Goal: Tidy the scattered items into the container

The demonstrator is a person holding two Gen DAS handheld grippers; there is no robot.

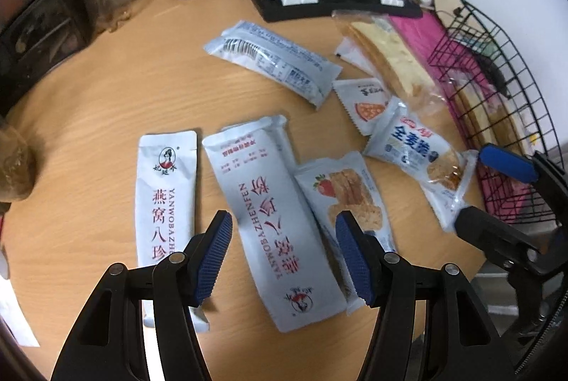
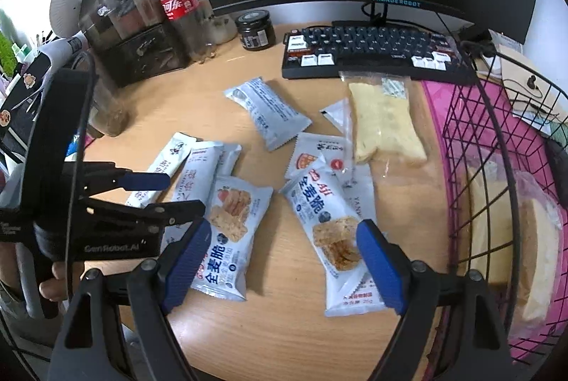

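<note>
My left gripper [image 1: 282, 260] stands open, pointing down astride a long white sachet with red letters [image 1: 273, 221]; its pads do not press on it. A second such sachet [image 1: 167, 196] lies to its left and a strawberry cracker pack [image 1: 348, 200] to its right. My right gripper [image 2: 284, 262] is open over the strawberry pack [image 2: 230, 232] and a blueberry cracker pack [image 2: 330, 232], touching neither. The black wire basket with a pink liner [image 2: 461, 139] stands at the right and holds a bread pack [image 2: 532, 239].
Further back on the wooden desk lie a blue-white biscuit pack [image 1: 273, 61], a small pizza sachet [image 1: 365, 104] and a clear bread bag [image 2: 383, 122]. Behind them are a keyboard [image 2: 372, 51], a dark jar [image 2: 255, 31], a cola bottle [image 2: 177, 12] and a monitor.
</note>
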